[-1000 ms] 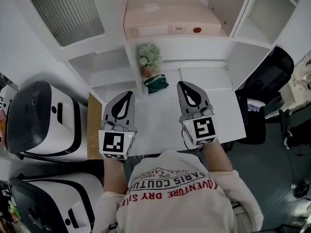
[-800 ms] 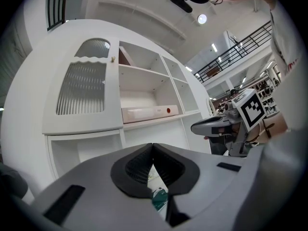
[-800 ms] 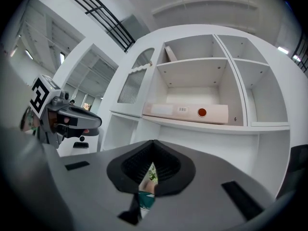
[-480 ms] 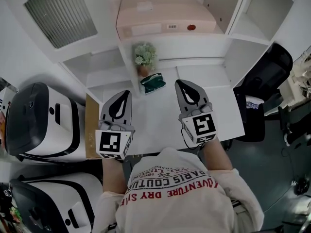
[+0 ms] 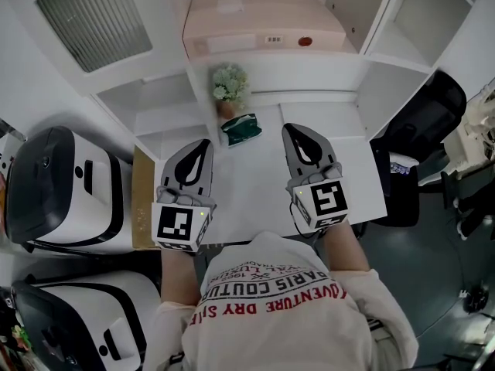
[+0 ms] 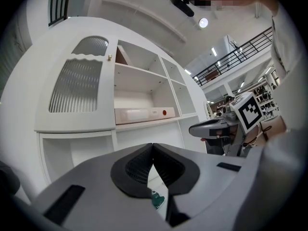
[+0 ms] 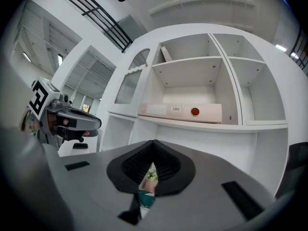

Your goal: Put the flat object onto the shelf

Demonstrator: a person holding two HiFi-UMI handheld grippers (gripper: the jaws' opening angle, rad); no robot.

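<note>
White shelf unit (image 5: 309, 69): 1 flat pink box (image 5: 263, 25) lying on its shelf | white table (image 5: 255, 195), far edge: 1 potted plant (image 5: 230, 87), 1 green packet (image 5: 241, 128) just near of it | 2 grippers over table: left gripper (image 5: 204, 144) jaws together, empty; right gripper (image 5: 288, 130) jaws together, empty
</note>
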